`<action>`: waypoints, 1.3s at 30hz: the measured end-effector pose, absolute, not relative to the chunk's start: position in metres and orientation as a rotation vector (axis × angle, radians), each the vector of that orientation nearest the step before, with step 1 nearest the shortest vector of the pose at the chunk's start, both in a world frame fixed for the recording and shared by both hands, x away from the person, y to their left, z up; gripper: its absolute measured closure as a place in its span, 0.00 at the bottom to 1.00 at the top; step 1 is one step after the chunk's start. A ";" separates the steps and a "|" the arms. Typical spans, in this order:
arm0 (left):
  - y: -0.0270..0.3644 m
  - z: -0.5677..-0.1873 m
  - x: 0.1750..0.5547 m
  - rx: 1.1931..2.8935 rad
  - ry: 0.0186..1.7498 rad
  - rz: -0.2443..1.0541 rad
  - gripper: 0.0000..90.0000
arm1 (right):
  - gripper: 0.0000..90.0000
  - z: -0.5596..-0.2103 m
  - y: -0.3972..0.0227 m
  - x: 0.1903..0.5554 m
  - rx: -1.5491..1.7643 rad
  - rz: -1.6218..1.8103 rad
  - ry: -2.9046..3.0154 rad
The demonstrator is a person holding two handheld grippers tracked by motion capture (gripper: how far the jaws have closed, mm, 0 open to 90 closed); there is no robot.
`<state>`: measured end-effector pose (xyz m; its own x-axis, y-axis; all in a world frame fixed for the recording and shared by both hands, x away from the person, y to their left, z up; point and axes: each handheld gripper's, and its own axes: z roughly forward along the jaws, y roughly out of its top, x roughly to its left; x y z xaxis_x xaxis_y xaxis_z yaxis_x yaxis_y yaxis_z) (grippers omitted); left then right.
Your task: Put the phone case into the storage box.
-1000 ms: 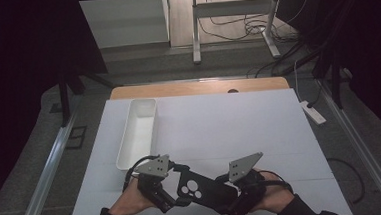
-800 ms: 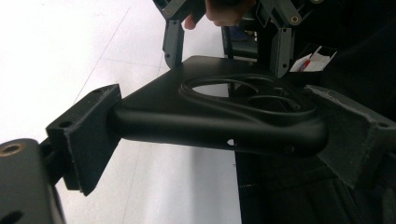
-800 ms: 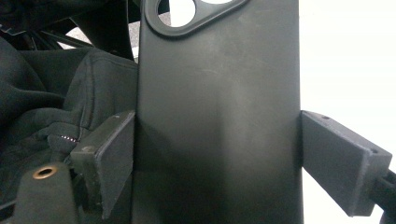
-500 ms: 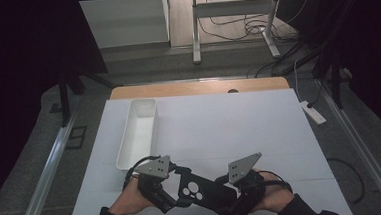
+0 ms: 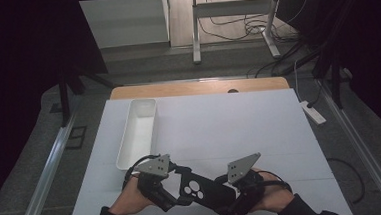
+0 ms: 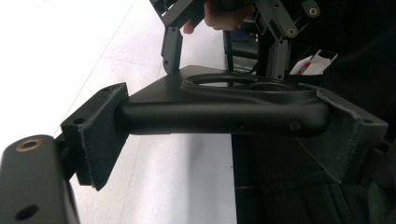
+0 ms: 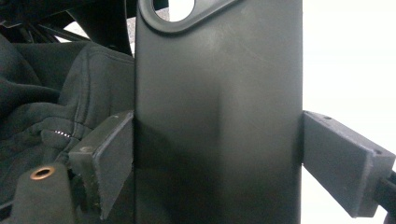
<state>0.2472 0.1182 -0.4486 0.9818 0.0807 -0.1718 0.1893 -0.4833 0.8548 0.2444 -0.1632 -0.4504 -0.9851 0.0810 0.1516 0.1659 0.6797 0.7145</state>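
A black phone case [image 5: 203, 189] with round camera holes hangs just above the white table [image 5: 230, 130] near its front edge, held at both ends. My left gripper [image 5: 177, 189] is shut on its left end and my right gripper [image 5: 230, 197] on its right end. In the left gripper view the case [image 6: 224, 112] lies edge-on between the pads [image 6: 95, 135], with the right gripper's fingers [image 6: 170, 46] beyond it. The right gripper view has the case's flat back [image 7: 217, 116] clamped between its pads [image 7: 105, 158].
A long white tray [image 5: 139, 133] stands on the table's left side, just beyond my left hand. A wooden strip [image 5: 197, 88] runs along the far edge. A white power strip [image 5: 311, 112] lies off the right edge. Dark clothing [image 7: 56, 107] is close behind the case.
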 end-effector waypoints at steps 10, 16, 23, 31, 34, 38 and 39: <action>0.119 -0.449 0.250 2.050 0.223 -0.190 0.14 | 0.16 -0.447 -0.163 0.244 -0.238 -1.189 -2.767; 0.118 -0.451 0.252 2.047 0.245 -0.220 0.13 | 0.17 -0.447 -0.164 0.244 -0.254 -1.179 -2.771; 0.120 -0.451 0.257 2.007 0.272 -0.292 0.13 | 0.17 -0.447 -0.163 0.243 -0.243 -1.168 -2.793; 0.119 -0.452 0.255 2.027 0.257 -0.267 0.13 | 0.17 -0.447 -0.163 0.243 -0.248 -1.166 -2.783; 0.119 -0.451 0.255 2.024 0.254 -0.266 0.13 | 0.17 -0.446 -0.164 0.243 -0.250 -1.170 -2.777; 0.119 -0.451 0.254 2.036 0.244 -0.253 0.13 | 0.17 -0.446 -0.164 0.244 -0.250 -1.173 -2.768; 0.119 -0.451 0.253 2.039 0.241 -0.248 0.13 | 0.17 -0.446 -0.164 0.243 -0.243 -1.168 -2.775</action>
